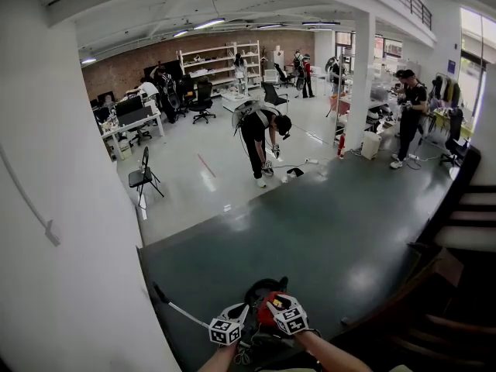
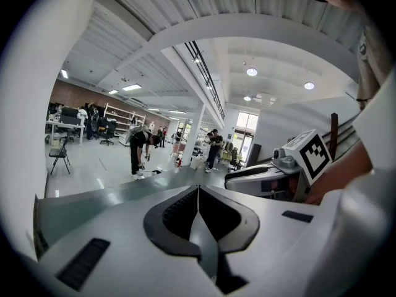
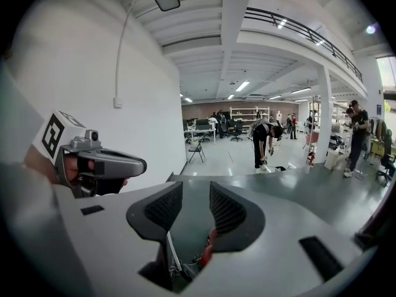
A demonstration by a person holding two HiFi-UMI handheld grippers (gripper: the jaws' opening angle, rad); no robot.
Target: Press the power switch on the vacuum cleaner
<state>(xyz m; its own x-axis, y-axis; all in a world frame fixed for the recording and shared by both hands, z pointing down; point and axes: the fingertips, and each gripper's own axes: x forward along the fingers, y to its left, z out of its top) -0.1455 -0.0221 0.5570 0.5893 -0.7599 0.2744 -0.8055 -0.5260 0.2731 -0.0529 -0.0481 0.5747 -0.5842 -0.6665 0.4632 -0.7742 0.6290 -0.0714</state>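
A: Where is the vacuum cleaner (image 1: 258, 291) sitting?
B: On the dark floor (image 1: 325, 231) at the near edge of the head view. It is showing a red body and a black handle loop, with its silver wand (image 1: 184, 311) running off left toward the white wall (image 1: 70, 208). Both tools are hanging just over it.
A: Tool states?
B: The left gripper (image 2: 198, 197) is keeping its jaws pressed together with nothing between them. The right gripper (image 3: 189, 206) is holding its jaws partly apart and empty, and the red body is showing through the gap below.
A: Progress?
B: It is looking like approach only. No view is showing a tip touching the machine, and the power switch is too small to pick out. The press itself is looking undone.
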